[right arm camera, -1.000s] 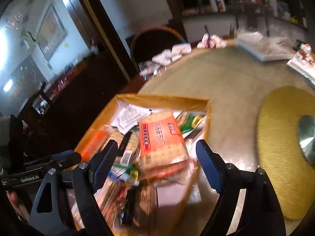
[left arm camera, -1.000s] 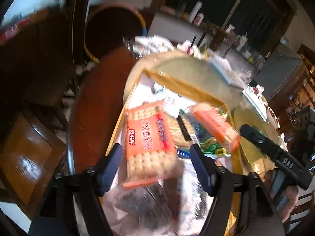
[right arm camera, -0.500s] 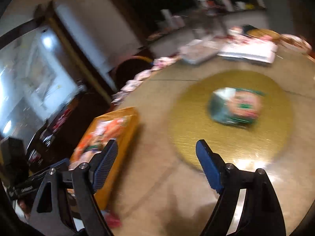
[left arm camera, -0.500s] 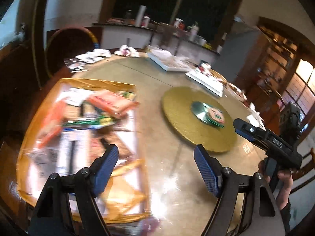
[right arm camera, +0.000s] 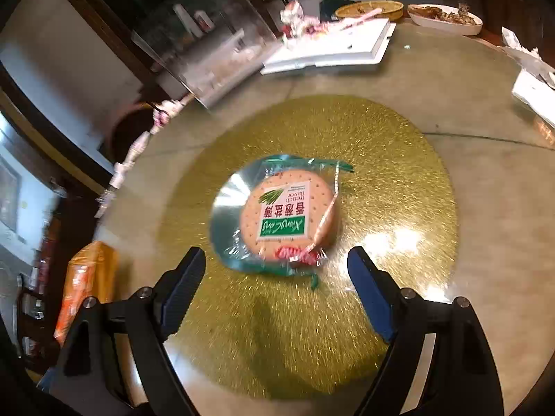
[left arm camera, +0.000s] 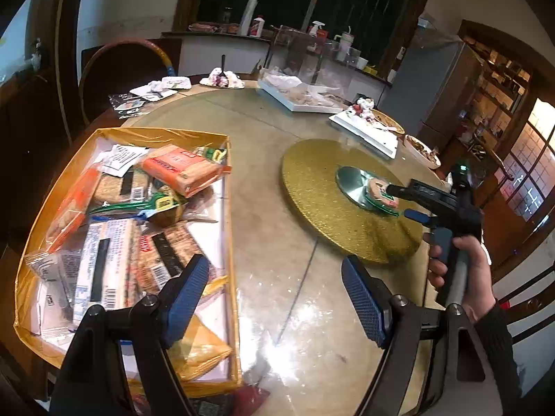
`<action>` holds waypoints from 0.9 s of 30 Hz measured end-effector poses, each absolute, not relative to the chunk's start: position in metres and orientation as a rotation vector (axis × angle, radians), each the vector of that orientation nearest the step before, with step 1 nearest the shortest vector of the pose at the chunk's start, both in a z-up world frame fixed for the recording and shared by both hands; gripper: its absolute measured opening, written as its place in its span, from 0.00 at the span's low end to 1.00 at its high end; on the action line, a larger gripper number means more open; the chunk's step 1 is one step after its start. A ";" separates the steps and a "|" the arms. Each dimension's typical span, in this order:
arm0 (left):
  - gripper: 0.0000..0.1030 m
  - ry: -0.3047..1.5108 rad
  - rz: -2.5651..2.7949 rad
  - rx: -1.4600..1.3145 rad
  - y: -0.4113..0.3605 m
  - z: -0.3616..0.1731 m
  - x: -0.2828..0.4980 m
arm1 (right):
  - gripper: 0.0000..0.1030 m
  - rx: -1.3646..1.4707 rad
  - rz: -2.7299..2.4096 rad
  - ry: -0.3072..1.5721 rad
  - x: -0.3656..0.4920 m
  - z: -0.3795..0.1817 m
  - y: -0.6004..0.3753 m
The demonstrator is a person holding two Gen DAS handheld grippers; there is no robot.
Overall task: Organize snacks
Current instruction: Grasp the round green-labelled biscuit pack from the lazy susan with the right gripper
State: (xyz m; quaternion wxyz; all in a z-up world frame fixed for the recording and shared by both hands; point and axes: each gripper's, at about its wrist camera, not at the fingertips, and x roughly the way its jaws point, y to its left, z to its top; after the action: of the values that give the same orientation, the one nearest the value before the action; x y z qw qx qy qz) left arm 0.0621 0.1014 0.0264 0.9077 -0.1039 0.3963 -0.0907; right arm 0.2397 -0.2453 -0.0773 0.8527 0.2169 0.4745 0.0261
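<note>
**A:** Where are the two grippers, and how are they posed?

**B:** The left gripper (left arm camera: 275,293) hangs above the round table (left arm camera: 277,277), just beside the right wall of the yellow snack box (left arm camera: 52,187). Its blue fingers are spread wide and hold nothing. The right gripper (right arm camera: 275,289) reaches out over the gold turntable (right arm camera: 399,180), tilted down toward it, fingers also spread wide with nothing between them. In the left wrist view, the person's right hand (left arm camera: 461,270) grips its handle at the table's right edge.

**A:** And the snacks?

**B:** A round cracker packet (right arm camera: 291,215) with a green label lies flat on the silver centre disc (right arm camera: 225,208) of the turntable, just ahead of the right gripper's fingertips and not touching them. The box is heaped with packets, an orange cracker pack (left arm camera: 180,170) lying tilted on top.
</note>
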 end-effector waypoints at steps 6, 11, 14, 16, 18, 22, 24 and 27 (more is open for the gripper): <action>0.77 0.819 -0.180 -0.224 0.107 0.025 0.061 | 0.88 0.312 -0.067 1.011 0.272 -0.084 -0.217; 0.77 0.803 -0.167 -0.222 0.110 0.028 0.054 | 0.88 0.140 -0.162 1.018 0.284 -0.091 -0.199; 0.77 0.809 -0.178 -0.238 0.111 0.030 0.052 | 0.78 0.116 -0.131 1.027 0.262 -0.087 -0.196; 0.77 0.806 -0.190 -0.236 0.108 0.030 0.049 | 0.72 0.143 -0.062 1.037 0.236 -0.082 -0.194; 0.77 0.805 -0.210 -0.238 0.103 0.031 0.046 | 0.70 0.175 0.017 1.045 0.200 -0.078 -0.194; 0.77 0.813 -0.280 -0.257 0.086 0.029 0.039 | 0.70 0.211 0.152 1.047 0.125 -0.072 -0.187; 0.76 0.845 -0.336 -0.254 0.072 0.023 0.035 | 0.70 0.260 0.243 1.038 0.085 -0.070 -0.184; 0.75 0.909 -0.437 -0.270 0.052 0.009 0.029 | 0.70 0.291 0.326 1.012 0.040 -0.071 -0.175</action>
State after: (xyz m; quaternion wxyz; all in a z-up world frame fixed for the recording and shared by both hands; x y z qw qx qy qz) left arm 0.0290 0.0523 0.0095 0.8668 -0.1290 0.4342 -0.2087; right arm 0.0403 -0.1751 -0.0709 0.8518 0.1381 0.4810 0.1548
